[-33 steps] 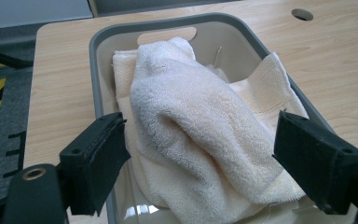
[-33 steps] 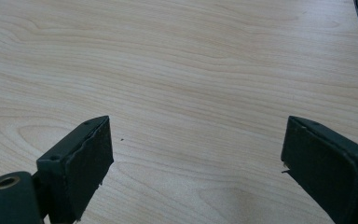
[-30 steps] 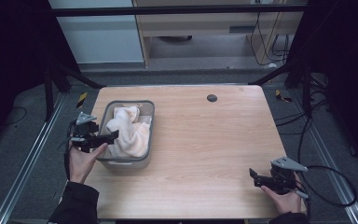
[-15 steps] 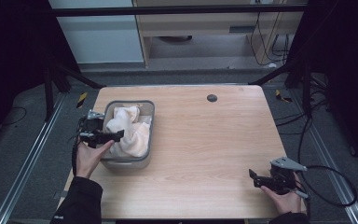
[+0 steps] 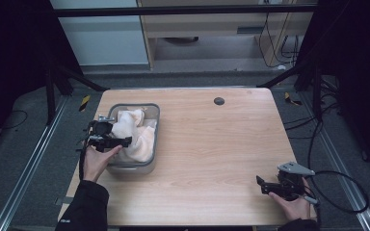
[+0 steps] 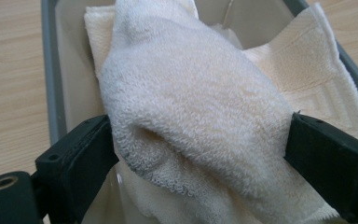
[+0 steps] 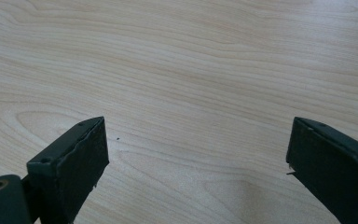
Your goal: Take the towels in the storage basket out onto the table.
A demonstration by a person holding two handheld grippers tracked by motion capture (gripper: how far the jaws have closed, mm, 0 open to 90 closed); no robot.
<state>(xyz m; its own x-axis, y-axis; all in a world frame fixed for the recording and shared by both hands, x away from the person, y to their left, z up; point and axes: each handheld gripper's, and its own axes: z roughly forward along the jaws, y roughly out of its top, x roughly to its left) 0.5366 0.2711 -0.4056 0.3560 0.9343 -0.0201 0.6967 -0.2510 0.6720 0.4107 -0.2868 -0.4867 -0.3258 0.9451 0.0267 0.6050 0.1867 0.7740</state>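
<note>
Cream terry cloth bulges between the black jaws of the left tongs [image 6: 200,154]: a soft, fluffy cream-white towel [image 6: 191,107] lies bunched in a heap, its rounded fold filling the gap from one jaw to the other. The jaws stand spread wide and have just been opening; the towel sits between them and brushes both inner faces, but the pads do not squeeze it, so the left tongs are released. In the high view the left tongs [image 5: 125,141] hang over the near left part of the towel [image 5: 137,134], with the person's left hand [image 5: 98,161] just behind them.

Around the towel, directly beneath the left tongs, is a rectangular grey plastic bin with translucent walls [image 6: 51,70]; the towel lies inside it, with a flatter woven corner draped up against the wall beyond the right jaw. Seen from above, the bin [image 5: 155,111] rests on the left half of the light wood-grain counter [image 5: 221,144].

Well apart from all this, at the near right corner of the counter, the right tongs [image 5: 259,183] rest low in the person's right hand [image 5: 296,204], pointing toward the bin. Their jaws are released too, standing wide with only bare counter [image 7: 191,70] between them [image 7: 196,158]. A small dark round spot [image 5: 218,100] marks the counter's far edge.
</note>
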